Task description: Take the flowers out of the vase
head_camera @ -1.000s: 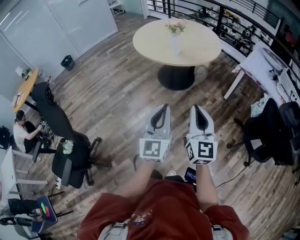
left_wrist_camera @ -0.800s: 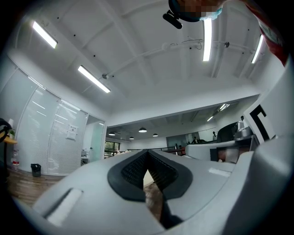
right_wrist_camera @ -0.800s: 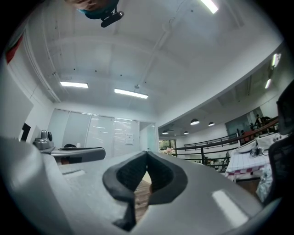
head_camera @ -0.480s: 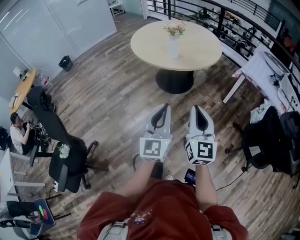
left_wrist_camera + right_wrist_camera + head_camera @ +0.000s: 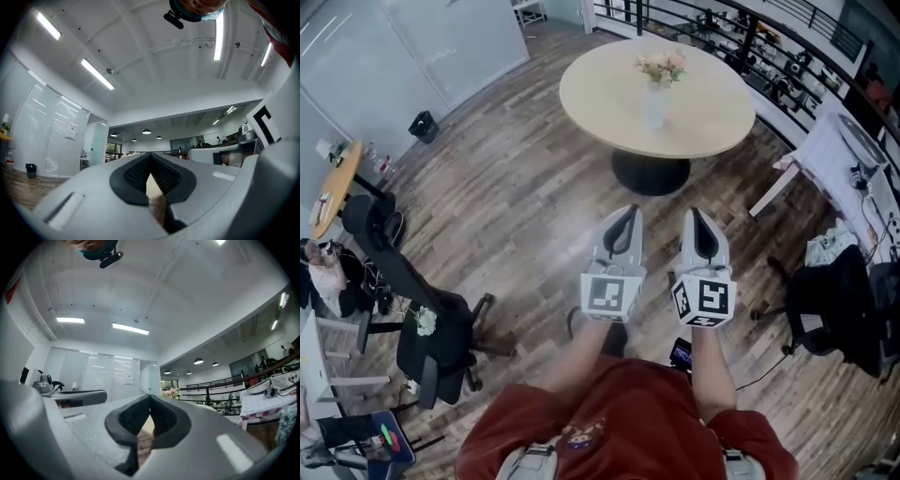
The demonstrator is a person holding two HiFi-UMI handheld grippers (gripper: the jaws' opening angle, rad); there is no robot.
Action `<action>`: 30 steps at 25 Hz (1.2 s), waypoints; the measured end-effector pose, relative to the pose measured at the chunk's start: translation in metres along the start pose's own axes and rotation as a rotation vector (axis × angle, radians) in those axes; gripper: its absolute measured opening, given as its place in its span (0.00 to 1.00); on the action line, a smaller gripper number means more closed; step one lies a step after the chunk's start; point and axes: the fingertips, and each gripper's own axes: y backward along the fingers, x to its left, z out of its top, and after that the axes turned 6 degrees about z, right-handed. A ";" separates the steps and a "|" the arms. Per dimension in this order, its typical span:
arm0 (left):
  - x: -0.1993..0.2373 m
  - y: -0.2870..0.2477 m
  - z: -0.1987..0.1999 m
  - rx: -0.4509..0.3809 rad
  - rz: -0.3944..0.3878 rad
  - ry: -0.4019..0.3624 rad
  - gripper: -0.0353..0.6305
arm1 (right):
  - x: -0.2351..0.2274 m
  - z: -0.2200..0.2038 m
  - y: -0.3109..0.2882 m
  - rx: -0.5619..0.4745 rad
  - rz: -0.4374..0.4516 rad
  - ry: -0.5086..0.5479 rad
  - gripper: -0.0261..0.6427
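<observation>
A white vase point(image 5: 654, 105) with pink flowers point(image 5: 662, 66) stands upright near the middle of a round beige table point(image 5: 600, 89), far ahead of me in the head view. My left gripper point(image 5: 625, 215) and right gripper point(image 5: 695, 217) are held side by side in front of my chest, pointing at the table, well short of it. Both are shut with nothing between the jaws. In the left gripper view the left gripper's point(image 5: 150, 155) tips meet. The right gripper's point(image 5: 150, 397) tips also meet in the right gripper view, and the flowers point(image 5: 171, 392) show small just past them.
A black office chair point(image 5: 431, 323) stands on the wood floor to my left, and another chair point(image 5: 839, 300) to my right. A white side table point(image 5: 848, 141) and a black railing point(image 5: 741, 23) lie beyond the round table. A black bin point(image 5: 423, 127) stands far left.
I have moved forward over the floor, so the round table and vase sit nearer and lower in the head view. Both grippers keep the same shut, side-by-side pose.
</observation>
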 end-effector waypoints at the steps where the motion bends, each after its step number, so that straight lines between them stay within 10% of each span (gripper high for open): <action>1: 0.007 -0.007 -0.002 0.001 0.000 0.001 0.06 | 0.000 -0.002 -0.011 0.005 -0.001 0.001 0.04; 17: 0.127 -0.121 -0.023 -0.007 -0.018 0.045 0.06 | 0.015 -0.012 -0.178 0.031 -0.022 0.045 0.04; 30: 0.133 -0.178 -0.036 -0.038 -0.068 0.036 0.06 | -0.018 -0.018 -0.218 0.007 -0.076 0.060 0.04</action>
